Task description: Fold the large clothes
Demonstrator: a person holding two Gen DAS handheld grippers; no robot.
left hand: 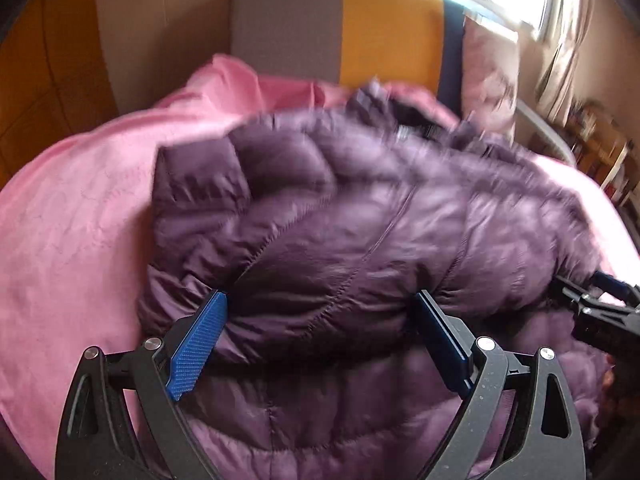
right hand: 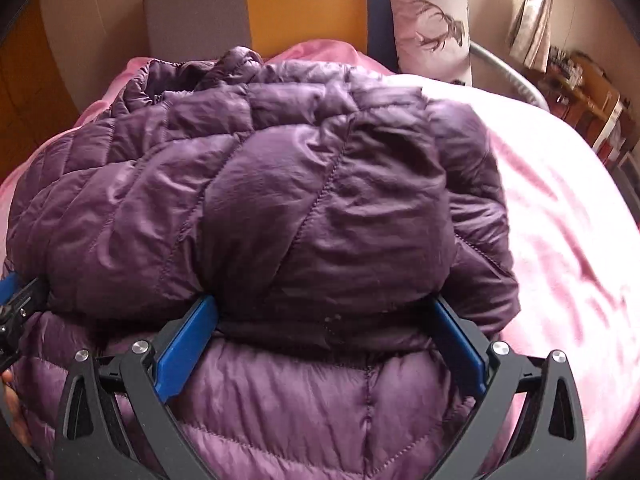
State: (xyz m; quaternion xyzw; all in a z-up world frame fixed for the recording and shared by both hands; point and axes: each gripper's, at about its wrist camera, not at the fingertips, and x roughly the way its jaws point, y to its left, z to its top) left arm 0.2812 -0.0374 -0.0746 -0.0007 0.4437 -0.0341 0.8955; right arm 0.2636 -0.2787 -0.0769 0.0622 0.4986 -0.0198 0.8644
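A purple quilted puffer jacket [left hand: 360, 220] lies on a pink bedsheet [left hand: 72, 216], with one part doubled over onto the rest. It also fills the right wrist view [right hand: 280, 184]. My left gripper [left hand: 322, 300] is open, its blue pads wide apart on either side of the folded edge's left part. My right gripper [right hand: 326, 304] is open the same way at the folded edge's right part. The right gripper's black body shows at the left wrist view's right edge [left hand: 600, 312]. The left wrist view is blurred.
A grey, yellow and navy headboard [left hand: 360, 28] stands behind the bed. A pale pillow with an antler print [right hand: 434, 24] leans against it at the right. A curtained window [left hand: 552, 8] and cluttered wooden shelves [right hand: 588, 84] are at the far right.
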